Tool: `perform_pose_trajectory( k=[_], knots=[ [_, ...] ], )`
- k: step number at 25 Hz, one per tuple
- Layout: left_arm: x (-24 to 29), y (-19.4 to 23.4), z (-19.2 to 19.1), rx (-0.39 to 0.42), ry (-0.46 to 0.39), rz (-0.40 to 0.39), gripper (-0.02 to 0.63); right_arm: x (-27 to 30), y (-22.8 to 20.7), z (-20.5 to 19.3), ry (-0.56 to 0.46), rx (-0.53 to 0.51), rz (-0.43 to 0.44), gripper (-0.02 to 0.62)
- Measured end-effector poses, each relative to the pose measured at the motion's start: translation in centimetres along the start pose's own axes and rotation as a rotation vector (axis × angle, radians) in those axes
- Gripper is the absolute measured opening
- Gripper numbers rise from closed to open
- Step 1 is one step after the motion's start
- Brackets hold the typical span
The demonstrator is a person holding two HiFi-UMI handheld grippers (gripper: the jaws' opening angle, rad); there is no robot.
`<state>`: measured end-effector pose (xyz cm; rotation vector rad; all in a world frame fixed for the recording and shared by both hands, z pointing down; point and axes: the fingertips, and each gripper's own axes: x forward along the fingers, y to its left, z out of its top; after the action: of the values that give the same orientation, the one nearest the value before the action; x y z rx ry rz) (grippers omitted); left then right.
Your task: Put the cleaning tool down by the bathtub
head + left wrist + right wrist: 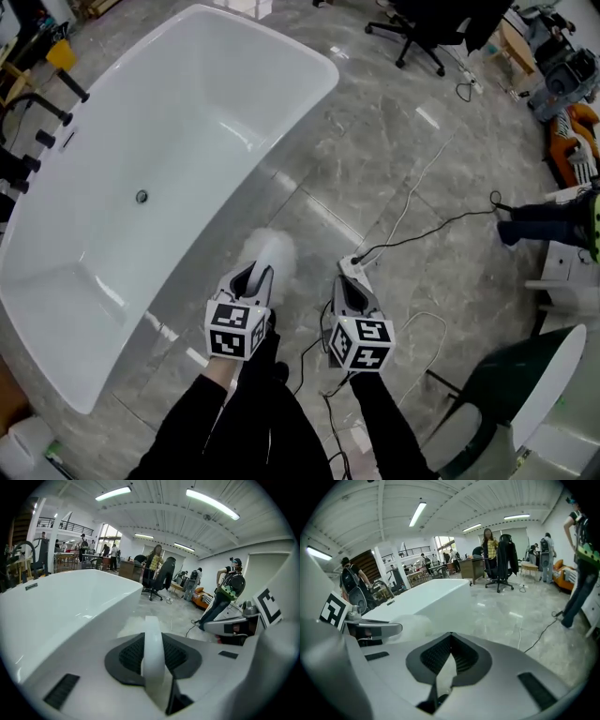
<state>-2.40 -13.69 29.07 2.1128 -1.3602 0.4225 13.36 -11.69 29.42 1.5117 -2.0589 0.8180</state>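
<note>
one cleaning tool (152, 644) clamped between jaws of left gripper (253, 276); jaws of right gripper (350, 278) together, empty.

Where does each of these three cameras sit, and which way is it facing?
Head view: on the person's head, facing steeply down at the bathtub and floor; both sleeves and grippers show.
Left gripper view: on the left gripper, looking along its jaws, closed on the cleaning tool.
Right gripper view: on the right gripper, along its shut jaws.
All three share the bathtub.

Probably open workshop-lab: bathtub (202, 103) on tiled floor (375, 141), office chair (422, 33), strip lights (112, 493) overhead.
</note>
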Motion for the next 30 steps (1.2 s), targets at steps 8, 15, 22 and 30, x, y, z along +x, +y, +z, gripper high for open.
perform_pose_trajectory(
  k=[8, 15, 22, 30],
  knots=[
    [7.8, 3.5, -3.9, 0.039, -0.039, -0.029, 0.100, 8.9, -2.5, -3.4, -0.025, -0.045, 0.006, 0.000],
    [12.8, 5.7, -6.6, 0.062, -0.103, -0.027, 0.100, 14.6, -4.3, -6.3, -0.066, -0.076, 0.015, 0.000],
    [17.1, 7.7, -10.6, 0.058, -0.144, -0.035, 0.100, 20.1, -5.6, -9.8, -0.108, -0.102, 0.023, 0.000],
    [20.5, 10.1, -14.2, 0.061, -0.183, -0.035, 0.100, 24.6, -6.5, -12.3, -0.151, -0.129, 0.027, 0.000]
  ],
)
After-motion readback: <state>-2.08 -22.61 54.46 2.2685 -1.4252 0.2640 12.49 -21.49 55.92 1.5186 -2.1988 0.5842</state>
